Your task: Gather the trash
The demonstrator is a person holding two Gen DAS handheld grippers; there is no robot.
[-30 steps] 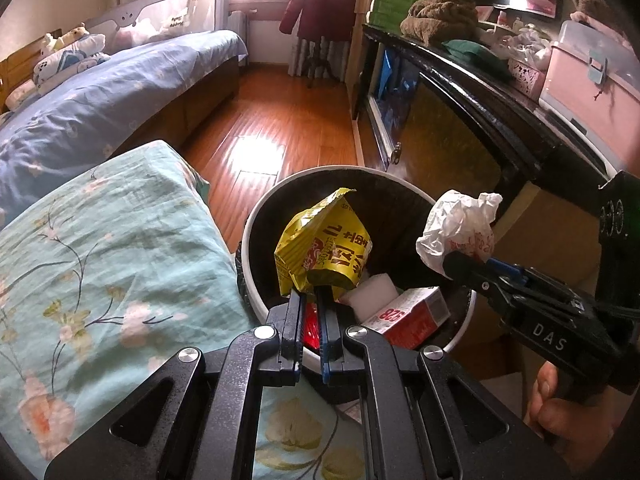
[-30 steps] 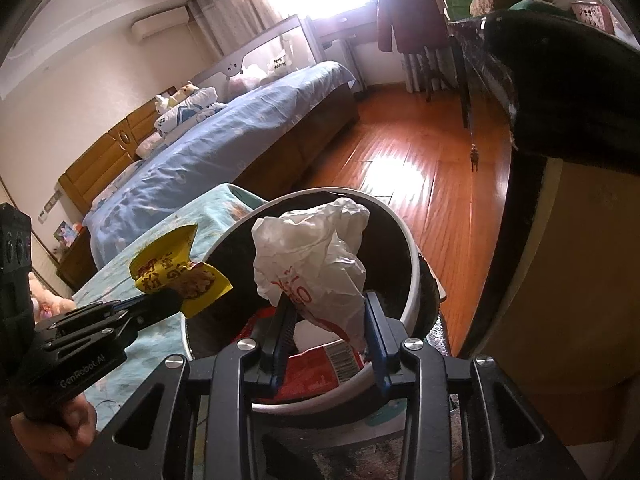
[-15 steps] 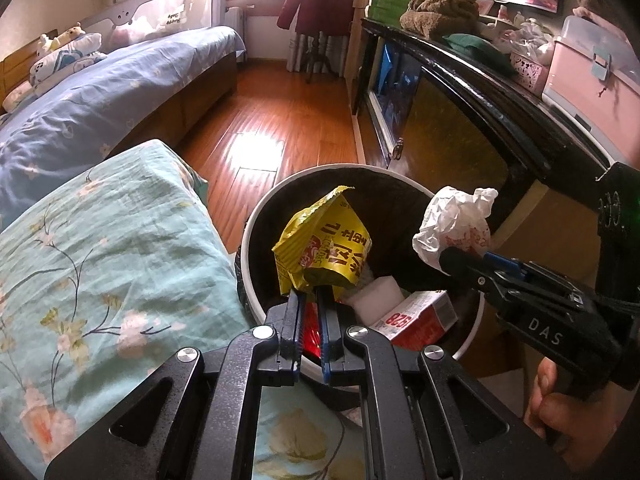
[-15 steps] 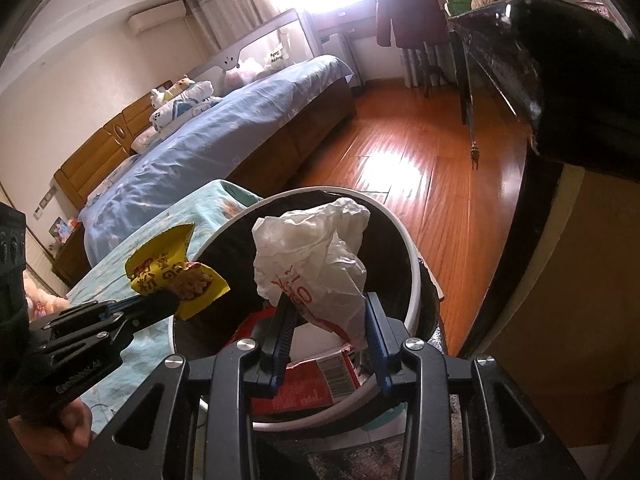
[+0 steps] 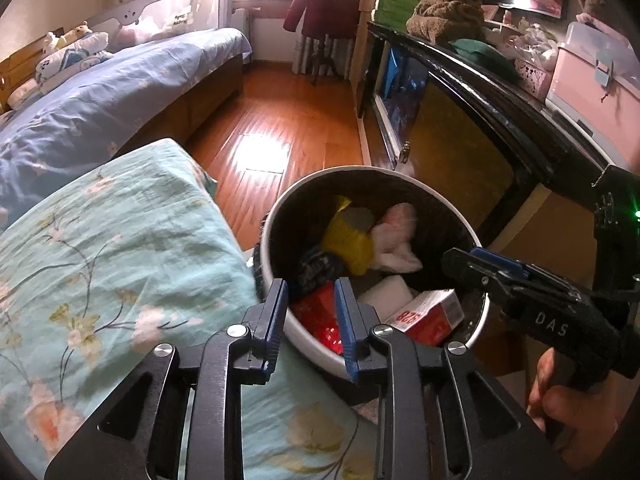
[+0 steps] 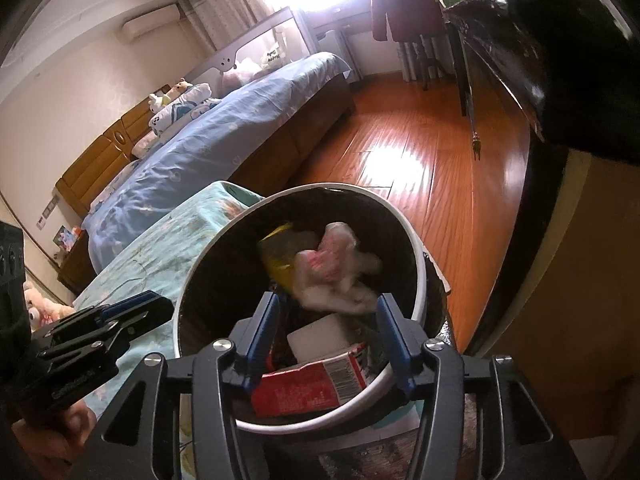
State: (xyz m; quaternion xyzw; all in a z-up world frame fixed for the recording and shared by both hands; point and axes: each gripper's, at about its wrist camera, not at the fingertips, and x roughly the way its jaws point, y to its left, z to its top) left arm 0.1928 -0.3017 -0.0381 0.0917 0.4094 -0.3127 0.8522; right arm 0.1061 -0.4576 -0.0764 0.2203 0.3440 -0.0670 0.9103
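A round white-rimmed bin (image 5: 320, 178) with a dark inside stands on the floor; it also shows in the right wrist view (image 6: 416, 256). Inside it, blurred by motion, are a yellow snack wrapper (image 5: 346, 246) and a crumpled white paper (image 5: 394, 242), above a red carton (image 5: 430, 316) and a white block (image 5: 386, 294). The wrapper (image 6: 276, 256) and paper (image 6: 336, 276) show again in the right wrist view. My left gripper (image 5: 310, 306) is open and empty over the bin's near rim. My right gripper (image 6: 324, 324) is open and empty over the bin.
A bed edge with a teal floral sheet (image 5: 100, 264) lies left of the bin. A dark cabinet (image 5: 472, 92) with clutter runs along the right. A second bed (image 5: 100, 96) with a blue cover stands at the back left. Wooden floor (image 5: 276, 120) lies beyond the bin.
Both grippers have opened. The yellow wrapper has left the left gripper and the white paper the right one; both have dropped into the bin.
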